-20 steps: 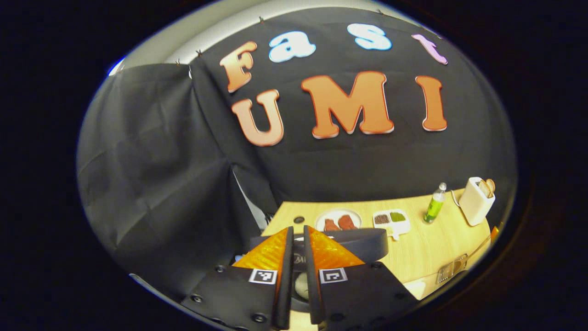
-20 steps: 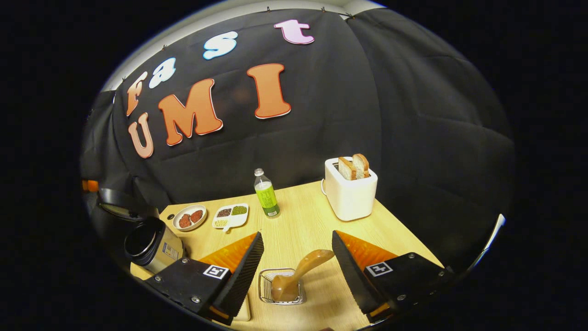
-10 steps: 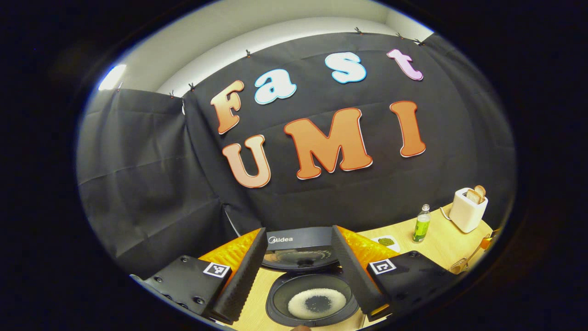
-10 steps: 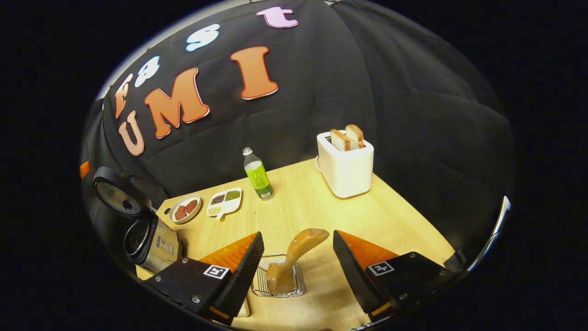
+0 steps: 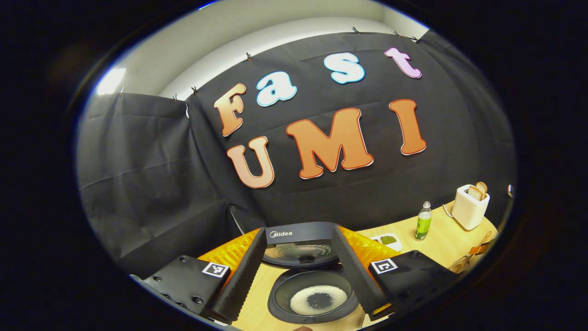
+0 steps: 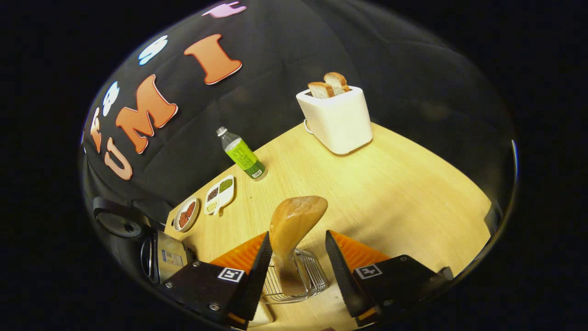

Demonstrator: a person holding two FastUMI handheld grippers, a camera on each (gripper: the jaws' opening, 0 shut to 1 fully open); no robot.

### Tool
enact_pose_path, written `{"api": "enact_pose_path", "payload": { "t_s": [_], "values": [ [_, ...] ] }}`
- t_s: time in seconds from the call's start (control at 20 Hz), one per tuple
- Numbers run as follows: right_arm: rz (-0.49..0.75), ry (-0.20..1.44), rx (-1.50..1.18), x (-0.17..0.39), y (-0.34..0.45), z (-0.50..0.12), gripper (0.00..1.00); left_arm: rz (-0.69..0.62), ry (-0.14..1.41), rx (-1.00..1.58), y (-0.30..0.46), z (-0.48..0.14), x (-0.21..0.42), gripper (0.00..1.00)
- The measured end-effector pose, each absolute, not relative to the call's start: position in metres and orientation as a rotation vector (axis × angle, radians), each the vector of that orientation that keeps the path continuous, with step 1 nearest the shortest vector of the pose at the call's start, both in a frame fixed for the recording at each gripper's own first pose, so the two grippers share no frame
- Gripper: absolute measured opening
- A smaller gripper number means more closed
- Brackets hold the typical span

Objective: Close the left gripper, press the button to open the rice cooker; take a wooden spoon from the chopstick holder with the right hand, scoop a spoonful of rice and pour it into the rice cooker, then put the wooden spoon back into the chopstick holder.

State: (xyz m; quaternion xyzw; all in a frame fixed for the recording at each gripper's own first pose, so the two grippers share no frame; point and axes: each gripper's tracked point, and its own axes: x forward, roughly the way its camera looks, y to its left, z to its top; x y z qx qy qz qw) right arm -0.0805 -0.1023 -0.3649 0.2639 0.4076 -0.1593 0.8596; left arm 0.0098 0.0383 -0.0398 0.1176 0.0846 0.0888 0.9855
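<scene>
Wooden spoon (image 6: 294, 225) standing handle-up in the wire chopstick holder (image 6: 296, 278), and the right gripper (image 6: 294, 271) is lined up on it, fingers spread wide with the handle sitting between them, nothing pinched yet. Over in the left gripper view, the rice cooker (image 5: 312, 299) is already open, lid (image 5: 301, 243) tipped back, a ring of white rice at the bottom of the pot. The left gripper (image 5: 301, 276) hangs above it with fingers parted, holding nothing.

So the step in hand looks like the spoon pick. To do it well: centre the handle in the gap, because it leans closer to the left finger, and clamp on the narrower stem rather than the broad rounded top, which could slip. Then lift straight up so the bowl clears the wire rim without dragging the holder along the tabletop (image 6: 390, 184). Whether the holder is weighted, I cannot tell.
</scene>
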Motion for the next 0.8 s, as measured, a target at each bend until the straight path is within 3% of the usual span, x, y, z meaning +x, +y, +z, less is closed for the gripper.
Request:
{"api": "enact_pose_path", "payload": {
  "t_s": [0.15, 0.2, 0.25, 0.3, 0.45, 0.55, 0.6, 0.65, 0.7, 0.8],
  "values": [
    [-0.330, 0.853, 0.617, -0.070, -0.094, -0.370, 0.54, 0.189, 0.161, 0.242, 0.039, -0.036, 0.007, 0.88],
    [-0.332, 0.849, 0.638, -0.067, -0.091, -0.373, 0.53, 0.187, 0.156, 0.245, 0.038, -0.034, 0.005, 0.88],
    [-0.339, 0.851, 0.644, -0.065, -0.090, -0.378, 0.40, 0.186, 0.150, 0.250, 0.037, -0.033, 0.004, 0.88],
    [-0.347, 0.858, 0.637, -0.066, -0.091, -0.383, 0.48, 0.185, 0.142, 0.255, 0.036, -0.031, 0.005, 0.88],
    [-0.370, 0.854, 0.638, -0.059, -0.088, -0.387, 0.29, 0.177, 0.132, 0.277, 0.033, -0.029, 0.004, 0.88],
    [-0.376, 0.855, 0.620, -0.062, -0.085, -0.386, 0.21, 0.166, 0.127, 0.292, 0.029, -0.027, 0.003, 0.88],
    [-0.384, 0.851, 0.609, -0.065, -0.087, -0.383, 0.20, 0.162, 0.126, 0.298, 0.029, -0.028, 0.003, 0.97],
    [-0.399, 0.843, 0.596, -0.065, -0.090, -0.381, 0.19, 0.156, 0.124, 0.301, 0.027, -0.028, 0.004, 0.97],
    [-0.406, 0.836, 0.592, -0.066, -0.090, -0.378, 0.18, 0.149, 0.123, 0.302, 0.025, -0.029, 0.006, 0.88],
    [-0.406, 0.814, 0.571, -0.068, -0.088, -0.371, 0.17, 0.138, 0.122, 0.296, 0.024, -0.030, 0.007, 0.88]
  ]
}}
